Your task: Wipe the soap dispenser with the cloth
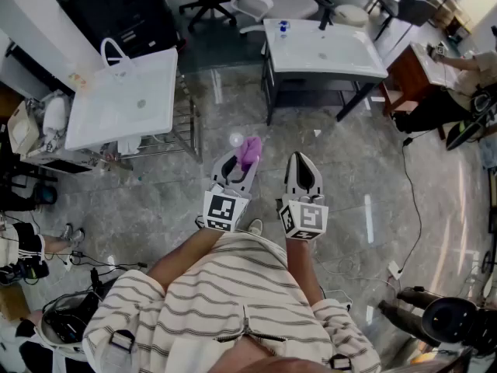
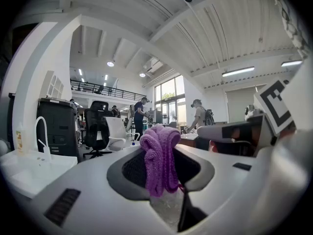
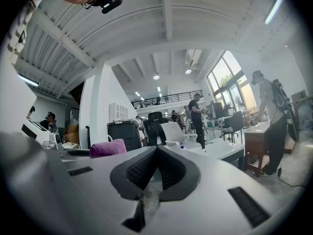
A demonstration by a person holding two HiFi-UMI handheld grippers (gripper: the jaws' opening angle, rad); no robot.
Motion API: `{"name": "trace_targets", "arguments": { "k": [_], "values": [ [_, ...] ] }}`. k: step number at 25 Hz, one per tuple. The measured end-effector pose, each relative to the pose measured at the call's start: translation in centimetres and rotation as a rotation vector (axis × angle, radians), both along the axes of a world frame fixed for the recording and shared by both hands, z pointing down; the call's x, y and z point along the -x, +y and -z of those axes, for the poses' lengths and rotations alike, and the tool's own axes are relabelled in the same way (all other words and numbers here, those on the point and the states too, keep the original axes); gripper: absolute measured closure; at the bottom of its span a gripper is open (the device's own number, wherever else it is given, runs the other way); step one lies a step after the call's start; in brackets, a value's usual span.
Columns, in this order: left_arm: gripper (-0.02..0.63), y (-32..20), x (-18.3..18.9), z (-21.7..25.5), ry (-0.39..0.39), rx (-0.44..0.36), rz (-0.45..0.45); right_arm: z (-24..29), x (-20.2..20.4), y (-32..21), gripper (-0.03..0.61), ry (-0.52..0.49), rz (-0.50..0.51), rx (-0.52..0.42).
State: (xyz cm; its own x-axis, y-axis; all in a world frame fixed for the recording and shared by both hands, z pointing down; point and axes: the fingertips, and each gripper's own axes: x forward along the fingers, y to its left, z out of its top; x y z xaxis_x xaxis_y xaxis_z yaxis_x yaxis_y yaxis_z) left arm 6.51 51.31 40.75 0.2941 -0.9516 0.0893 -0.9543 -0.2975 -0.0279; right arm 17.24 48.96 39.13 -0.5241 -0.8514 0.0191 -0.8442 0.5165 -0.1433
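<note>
The left gripper (image 1: 235, 169) pinches a bunched purple knitted cloth (image 1: 249, 152), which pokes out past the jaw tips. Just beside it, the right gripper (image 1: 300, 160) has its jaws pressed together on nothing. Beyond them, on the grey marbled floor (image 1: 349, 169), stand 2 white sink units: 1 at left (image 1: 124, 103), 1 further off (image 1: 330, 53).

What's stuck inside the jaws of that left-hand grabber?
A purple cloth, bunched up and pinched by the left gripper, with folds sticking out past its jaws. The cloth itself covers how far in it reaches.
</note>
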Motion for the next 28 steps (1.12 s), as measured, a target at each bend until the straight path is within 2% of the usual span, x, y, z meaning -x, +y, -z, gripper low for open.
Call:
{"name": "trace_targets", "arguments": {
  "k": [7, 14, 19, 24, 28],
  "values": [
    [0.485, -0.8, -0.9, 0.0, -0.006, -0.01, 0.012, 0.0, -0.5, -0.9, 0.571, 0.0, 0.02, -0.012],
    [0.485, 0.2, -3.0, -0.8, -0.006, -0.009, 0.042, -0.3, -1.7, -0.7, 0.569, -0.013, 0.08, -0.023],
    [0.485, -0.4, -2.6, -1.7, 0.002, 0.007, 0.058, -1.1, -1.2, -1.6, 0.569, -0.01, 0.097, -0.004],
    [0.485, -3.1, -1.4, -2.6, 0.016, 0.007, 0.06, -2.2, 0.1, -4.0, 0.569, 0.008, 0.105, 0.005],
    [0.485, -7.3, -0.2, -3.4, 0.039, 0.011, 0.039, -2.6, 1.5, -7.8, 0.569, 0.036, 0.097, 0.008]
  ]
}}
